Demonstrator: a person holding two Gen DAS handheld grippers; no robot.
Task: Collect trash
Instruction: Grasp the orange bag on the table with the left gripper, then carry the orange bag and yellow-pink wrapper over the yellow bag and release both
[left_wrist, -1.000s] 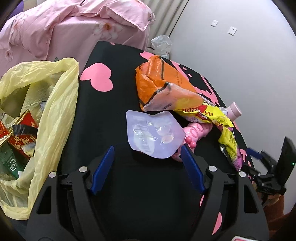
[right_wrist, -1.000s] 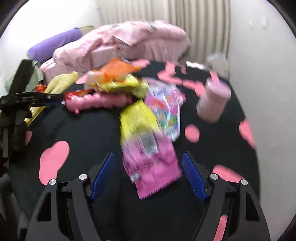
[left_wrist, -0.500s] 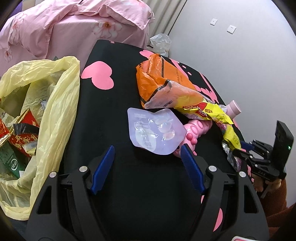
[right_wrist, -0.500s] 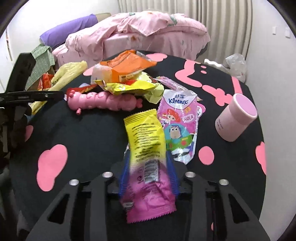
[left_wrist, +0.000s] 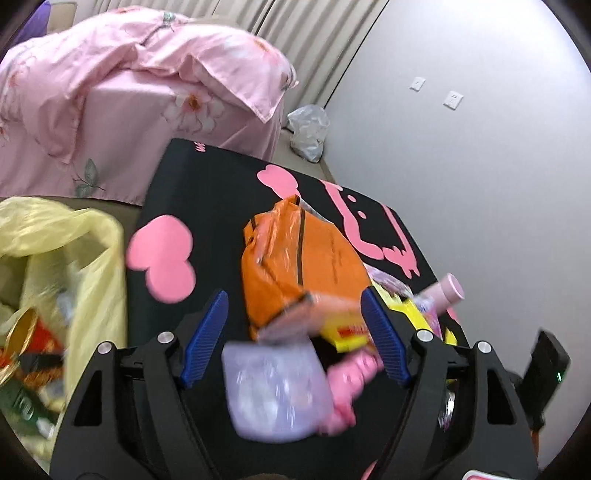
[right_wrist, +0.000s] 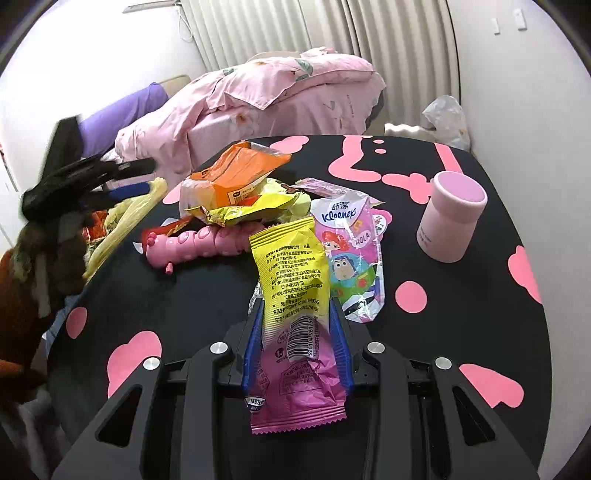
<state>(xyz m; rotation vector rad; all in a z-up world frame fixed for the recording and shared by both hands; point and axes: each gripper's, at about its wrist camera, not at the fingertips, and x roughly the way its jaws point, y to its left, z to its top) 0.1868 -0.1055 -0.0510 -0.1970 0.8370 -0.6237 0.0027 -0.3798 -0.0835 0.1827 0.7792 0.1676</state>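
Observation:
My right gripper (right_wrist: 295, 321) is shut on a yellow-and-pink snack wrapper (right_wrist: 288, 266), whose yellow end sticks up past the fingertips above the black table (right_wrist: 461, 325). My left gripper (left_wrist: 293, 306) hangs open over the trash pile, with nothing between its fingers; it also shows at the left in the right wrist view (right_wrist: 110, 177). Below it lie an orange bag (left_wrist: 306, 258), a lilac pouch (left_wrist: 273, 391) and a pink toy (left_wrist: 351, 380). A yellow trash bag (left_wrist: 85, 258) holding several wrappers gapes at the table's left side.
A Kleenex pack (right_wrist: 347, 251), a crumpled yellow wrapper (right_wrist: 251, 206) and an upright pink cup (right_wrist: 450, 218) share the table. A bed with a pink quilt (left_wrist: 129, 92) stands beyond it. A white plastic bag (left_wrist: 308, 129) lies on the floor by the wall.
The right gripper's jaws closed on the yellow-and-pink wrapper. The left gripper moved forward and up over the pile, so the orange bag now sits between its blue fingers in the picture.

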